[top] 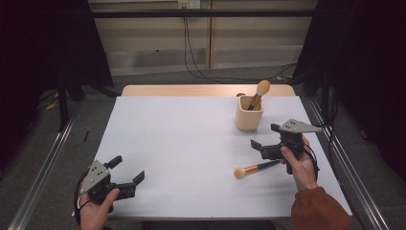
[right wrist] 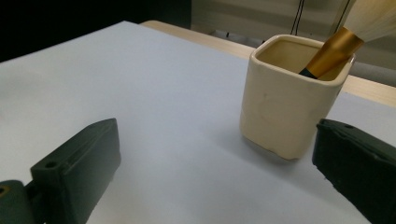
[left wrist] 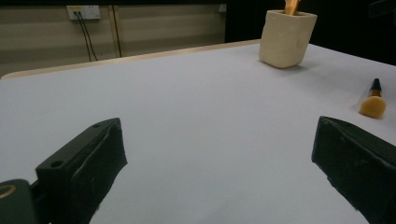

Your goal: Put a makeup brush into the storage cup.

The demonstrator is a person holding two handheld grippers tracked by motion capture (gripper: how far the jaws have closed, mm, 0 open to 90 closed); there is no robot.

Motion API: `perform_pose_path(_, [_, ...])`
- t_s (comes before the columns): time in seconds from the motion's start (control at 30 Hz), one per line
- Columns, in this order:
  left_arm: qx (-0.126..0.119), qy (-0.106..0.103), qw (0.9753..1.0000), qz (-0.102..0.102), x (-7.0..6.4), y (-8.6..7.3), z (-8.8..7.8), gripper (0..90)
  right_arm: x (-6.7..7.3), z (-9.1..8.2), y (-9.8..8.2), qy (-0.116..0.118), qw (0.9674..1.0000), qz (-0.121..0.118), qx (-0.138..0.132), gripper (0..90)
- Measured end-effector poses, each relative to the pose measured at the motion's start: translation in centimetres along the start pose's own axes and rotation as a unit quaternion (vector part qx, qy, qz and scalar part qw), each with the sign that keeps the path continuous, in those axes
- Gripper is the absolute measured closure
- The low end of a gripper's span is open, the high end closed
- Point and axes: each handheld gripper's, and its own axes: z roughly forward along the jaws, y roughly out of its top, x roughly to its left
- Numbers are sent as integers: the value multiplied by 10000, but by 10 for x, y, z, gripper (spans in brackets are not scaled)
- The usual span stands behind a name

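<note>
Loose brush [top: 254, 168]: light, stiff handle, soft head; grasp mid-handle. Right gripper [top: 265, 141] and left gripper [top: 128, 170]: jaws spread, empty.

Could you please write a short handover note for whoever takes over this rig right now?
Left gripper: open, empty, held low over the near left part of the table.
Right gripper: open, empty, held above the table near the cup, aimed roughly at it.
Cream square cup: upright at the far right, apart from both grippers.
Done: one makeup brush stands in the cup, bristles up.
Left: a second makeup brush lies flat on the table beside the right hand, bristle head pointing left. It probably goes into the cup next, most likely with the right gripper.
</note>
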Motion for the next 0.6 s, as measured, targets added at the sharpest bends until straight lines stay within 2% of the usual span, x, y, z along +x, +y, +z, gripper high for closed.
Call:
perform_pose_path(0.13, [0, 60, 10000, 1, 0, 0, -1, 26, -2, 2, 3, 39, 9998, 4, 216, 8])
perform_pose_path(0.23, [-17, 66, 10000, -32, 0, 0, 0, 26, -5, 3, 4, 181, 9973, -12, 712, 17])
perform_pose_path(0.27, [-1, 52, 10000, -14, 0, 0, 0, 26, -5, 3, 4, 194, 9968, -33, 778, 18])
perform_pose_path(0.33, [4, 55, 10000, 4, 0, 0, 0, 26, -8, 4, 4, 278, 9947, -94, 983, 15])
perform_pose_path(0.4, [4, 61, 10000, -3, 0, 0, 0, 26, -10, 4, 3, 352, 9932, -50, 1107, 19])
perform_pose_path(0.5, [3, 51, 10000, -6, 0, 0, 0, 26, -14, 5, 3, 515, 9892, -25, 1369, 21])
perform_pose_path(0.6, [-41, 34, 10000, -64, 0, 0, 0, 26, -16, 6, 3, 659, 9842, -40, 1640, 77])
